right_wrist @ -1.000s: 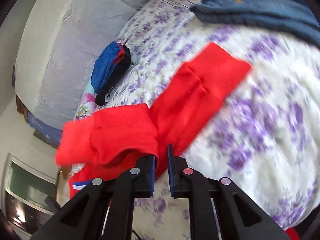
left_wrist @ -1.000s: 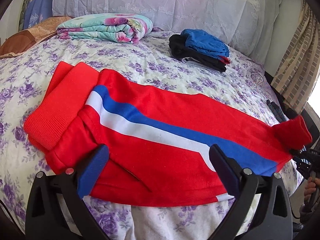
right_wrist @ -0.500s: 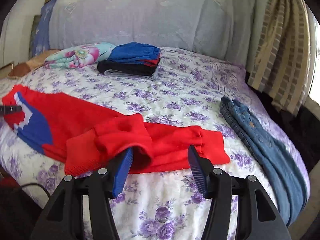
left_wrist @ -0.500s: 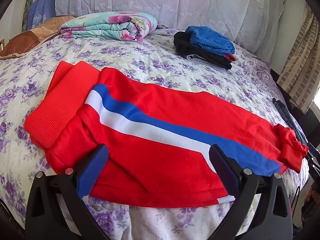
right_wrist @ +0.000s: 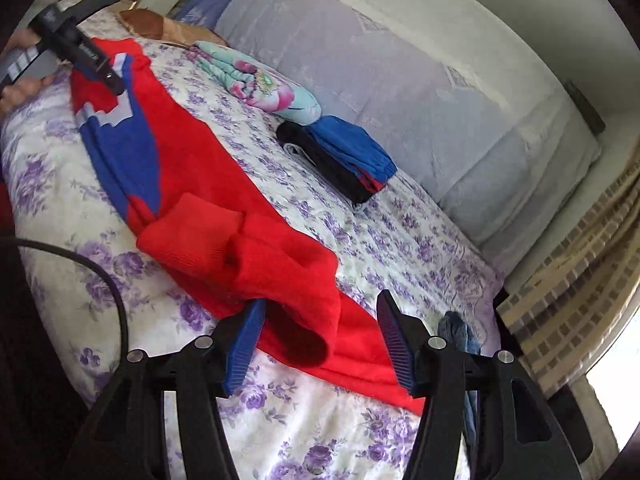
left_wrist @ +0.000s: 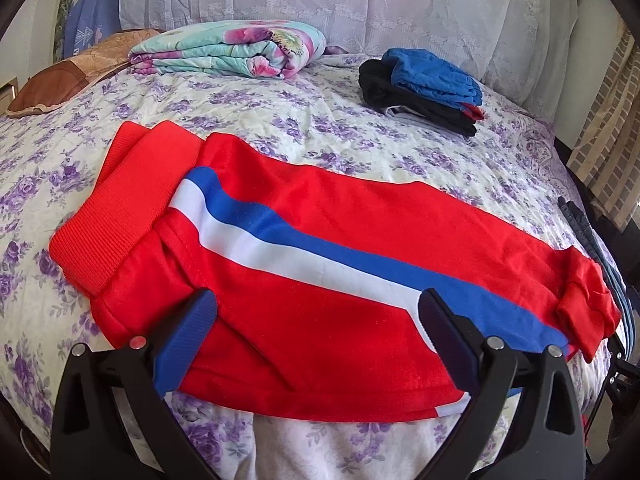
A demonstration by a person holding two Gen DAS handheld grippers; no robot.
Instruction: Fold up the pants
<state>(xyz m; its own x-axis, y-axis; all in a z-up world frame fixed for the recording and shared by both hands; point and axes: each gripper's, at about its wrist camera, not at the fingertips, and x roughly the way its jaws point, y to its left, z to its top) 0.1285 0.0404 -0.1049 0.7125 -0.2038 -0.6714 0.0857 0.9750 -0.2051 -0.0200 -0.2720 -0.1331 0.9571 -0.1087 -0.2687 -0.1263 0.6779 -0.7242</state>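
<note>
The red track pants (left_wrist: 320,248) lay stretched lengthwise across the floral bedsheet (left_wrist: 280,120), directly ahead of and partly under the left gripper (left_wrist: 316,332), whose blue-padded jaws stood wide apart over the near edge of the fabric, pressing on nothing. From that gripper, the ribbed waistband (left_wrist: 120,216) sat forward and to its left, and the blue and white side stripe (left_wrist: 304,248) ran diagonally away to its right, toward the bunched cuffs (left_wrist: 584,304). The right gripper (right_wrist: 320,340) hovered at that cuff end; its jaws had just been opening and now stood released, with a loose fold of the cuff lying between them but untouched by either pad. In the right wrist view the left gripper appeared far ahead at the upper left, over the waistband end. Beyond the pants lay a folded floral quilt (left_wrist: 228,48) and a stack of black and blue clothes (left_wrist: 424,84), while a pair of jeans (right_wrist: 456,332) lay just right of the right gripper. The pants looked light, soft and limp, a fleecy knit likely to sag and crumple wherever unsupported, though not slippery on the cotton sheet. The ribbed cuffs and waistband seemed the firmest places to pinch, thick enough to catch both layers at once.
</note>
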